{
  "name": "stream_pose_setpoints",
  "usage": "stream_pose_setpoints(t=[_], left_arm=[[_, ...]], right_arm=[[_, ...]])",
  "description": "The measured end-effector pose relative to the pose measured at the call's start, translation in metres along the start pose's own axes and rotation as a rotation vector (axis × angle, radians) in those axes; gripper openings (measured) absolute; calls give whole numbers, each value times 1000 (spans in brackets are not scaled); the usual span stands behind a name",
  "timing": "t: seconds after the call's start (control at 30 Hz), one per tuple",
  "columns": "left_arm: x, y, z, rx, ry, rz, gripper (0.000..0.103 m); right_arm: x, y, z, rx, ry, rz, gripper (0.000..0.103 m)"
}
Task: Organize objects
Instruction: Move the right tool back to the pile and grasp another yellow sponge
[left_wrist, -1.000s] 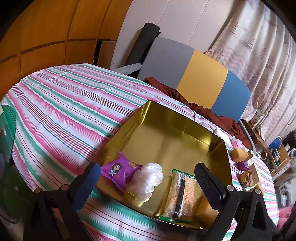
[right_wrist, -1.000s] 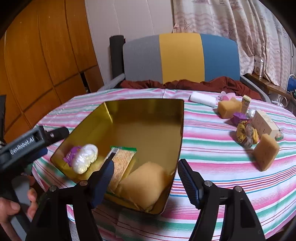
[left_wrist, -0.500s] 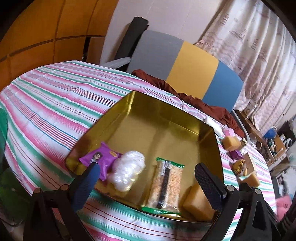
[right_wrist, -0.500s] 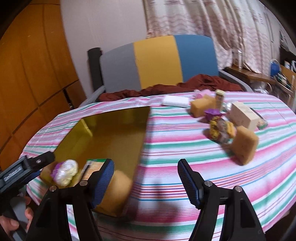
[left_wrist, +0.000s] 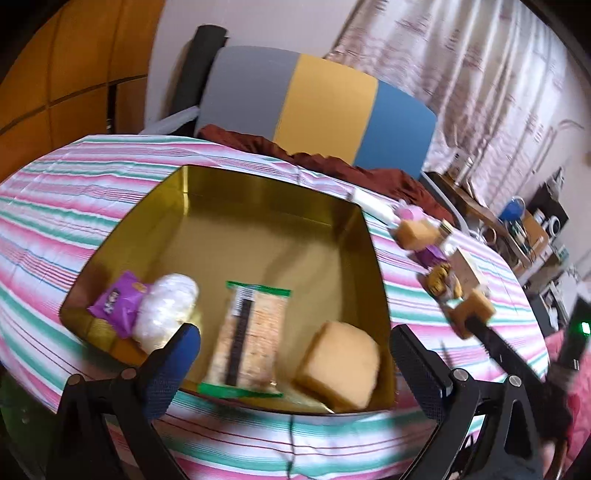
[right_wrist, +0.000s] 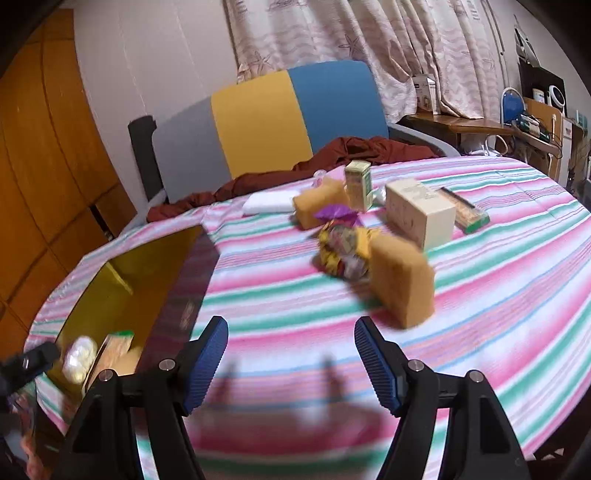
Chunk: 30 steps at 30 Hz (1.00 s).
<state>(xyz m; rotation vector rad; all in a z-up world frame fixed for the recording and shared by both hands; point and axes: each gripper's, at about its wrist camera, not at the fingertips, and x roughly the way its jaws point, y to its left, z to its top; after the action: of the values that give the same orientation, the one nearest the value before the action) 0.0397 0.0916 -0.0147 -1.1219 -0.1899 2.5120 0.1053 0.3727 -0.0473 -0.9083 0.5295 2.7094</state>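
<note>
Both grippers empty, jaws spread: left gripper (left_wrist: 295, 354) over gold tin (left_wrist: 266, 192), right gripper (right_wrist: 291, 350) facing tan sponge block (right_wrist: 402, 280) on striped tablecloth (right_wrist: 498, 295). Frame blurred, alignment uncertain. Risk: off-centre closure tips block into candy bag (right_wrist: 341, 251).

Warm indoor light, fisheye views, motion blur in both

Straight lines bow and the corners go black in each view — the gold tin (left_wrist: 258, 236) throws soft glare off its inner walls. The sponge block (right_wrist: 400, 280) and the striped worktop (right_wrist: 480, 258) smear with motion; two faint shadows of the right hand-held gripper (right_wrist: 291, 354) fall on the cloth — near edges are softest.
</note>
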Motion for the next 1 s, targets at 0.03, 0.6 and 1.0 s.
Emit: stream_pose_setpoints(t=[0.03, 0.6, 1.0], left_arm=[[0, -3, -1, 8, 3, -3, 103], [7, -46, -12, 107, 41, -50, 103], [2, -67, -12, 145, 32, -65, 103]], right_arm=[[4, -5, 4, 5, -4, 0, 72], [13, -114, 33, 191, -14, -223, 74], [71, -105, 43, 276, 112, -300, 81]])
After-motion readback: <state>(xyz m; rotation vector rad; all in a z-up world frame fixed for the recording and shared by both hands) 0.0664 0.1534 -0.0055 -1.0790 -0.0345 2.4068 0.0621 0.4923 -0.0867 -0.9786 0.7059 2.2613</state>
